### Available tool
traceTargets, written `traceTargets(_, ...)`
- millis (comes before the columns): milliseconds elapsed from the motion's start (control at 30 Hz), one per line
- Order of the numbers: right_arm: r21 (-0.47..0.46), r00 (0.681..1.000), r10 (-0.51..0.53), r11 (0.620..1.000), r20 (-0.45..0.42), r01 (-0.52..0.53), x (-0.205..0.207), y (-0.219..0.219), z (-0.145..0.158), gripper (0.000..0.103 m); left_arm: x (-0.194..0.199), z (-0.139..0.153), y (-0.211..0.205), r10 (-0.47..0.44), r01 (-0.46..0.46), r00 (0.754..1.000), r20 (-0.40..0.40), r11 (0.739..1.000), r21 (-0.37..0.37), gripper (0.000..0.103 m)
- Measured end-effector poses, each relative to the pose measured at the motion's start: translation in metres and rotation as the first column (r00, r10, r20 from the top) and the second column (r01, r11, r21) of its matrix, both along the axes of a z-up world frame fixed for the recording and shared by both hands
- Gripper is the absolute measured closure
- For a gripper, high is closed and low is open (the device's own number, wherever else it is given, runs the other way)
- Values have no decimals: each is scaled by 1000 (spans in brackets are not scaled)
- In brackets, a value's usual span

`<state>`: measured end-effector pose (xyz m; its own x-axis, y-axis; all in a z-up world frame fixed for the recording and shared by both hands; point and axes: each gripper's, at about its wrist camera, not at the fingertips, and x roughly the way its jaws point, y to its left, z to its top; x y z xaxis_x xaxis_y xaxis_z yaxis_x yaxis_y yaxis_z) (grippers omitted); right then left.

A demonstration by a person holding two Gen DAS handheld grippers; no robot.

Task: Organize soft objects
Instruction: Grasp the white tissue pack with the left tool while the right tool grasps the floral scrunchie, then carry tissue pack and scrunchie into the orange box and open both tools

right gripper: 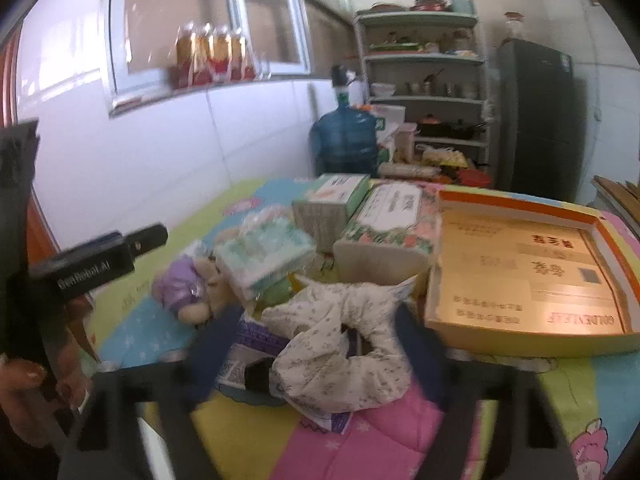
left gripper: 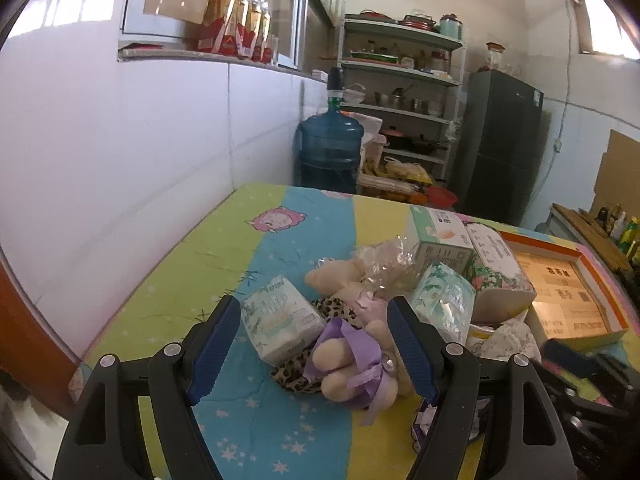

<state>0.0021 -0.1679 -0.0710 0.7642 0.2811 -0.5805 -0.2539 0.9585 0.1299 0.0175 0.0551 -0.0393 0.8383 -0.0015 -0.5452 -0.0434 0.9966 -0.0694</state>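
Orange-rimmed box [right gripper: 520, 276] lies open, only printed cards inside; left claw [left gripper: 316, 344] open, right claw [right gripper: 320, 344] unclear.

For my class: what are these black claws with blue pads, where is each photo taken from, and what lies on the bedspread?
These are two hand-held grippers, each with a camera looking along its fingers. The left gripper stands open around a plush bear with a purple bow, beside a tissue pack. The right gripper, blurred, straddles a white floral cloth; a firm grip can't be confirmed. Behind sit more tissue packs, a tissue box and an open orange box.
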Motion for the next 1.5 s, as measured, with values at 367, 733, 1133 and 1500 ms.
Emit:
traceTargets(367,148,998,36,989,-58,-27,10,-22,-11,93,9,-4,19,-45,45,999,-1,999,-12,25)
traceTargets(733,209,987,14,977,160,-48,-10,-38,38,93,64,-26,46,80,-92,988,-132,991,-94,25)
traceTargets(1133,192,984,25,980,178,-60,-6,-38,33,93,99,-71,52,85,-134,966,-243,972,-191,26)
traceTargets(1500,202,984,29,977,173,-65,-5,-38,31,93,86,-63,67,93,-138,980,-177,956,-260,53)
